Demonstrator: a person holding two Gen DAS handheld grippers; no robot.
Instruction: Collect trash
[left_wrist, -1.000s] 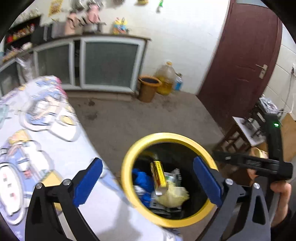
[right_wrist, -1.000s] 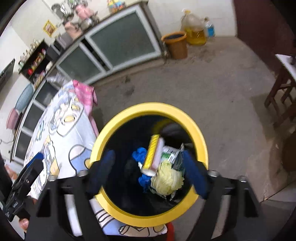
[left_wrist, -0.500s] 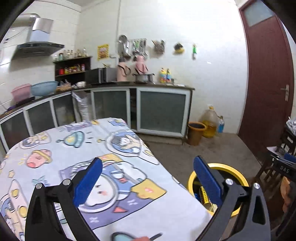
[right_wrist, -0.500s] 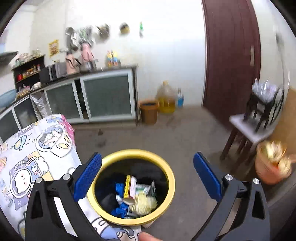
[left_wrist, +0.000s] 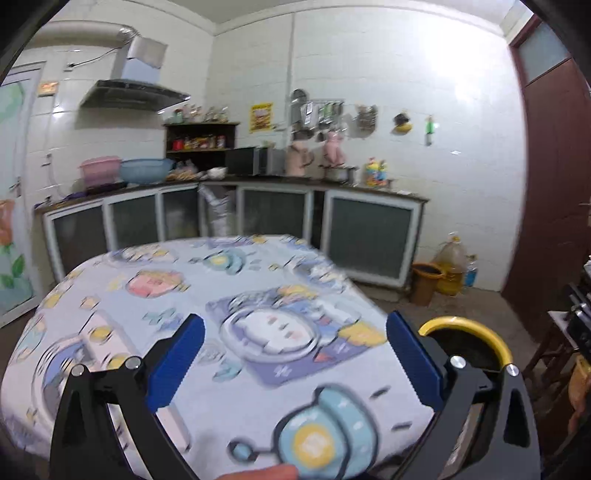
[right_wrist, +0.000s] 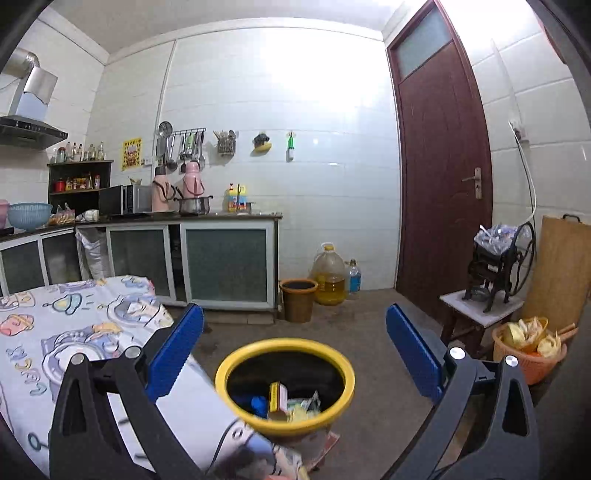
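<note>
Below, yellow-rimmed bin (right_wrist: 284, 382) between wide-open, empty right tongs (right_wrist: 294, 354).

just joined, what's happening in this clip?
A person with two handheld grippers is collecting trash in a kitchen. Both the left gripper and right gripper are open and empty. The yellow-rimmed bin beside the table already holds several pieces of trash. No trash shows on the cartoon-print tablecloth.

No lettering on the tablecloth (right_wrist: 55, 332) or elsewhere reads clearly
</note>
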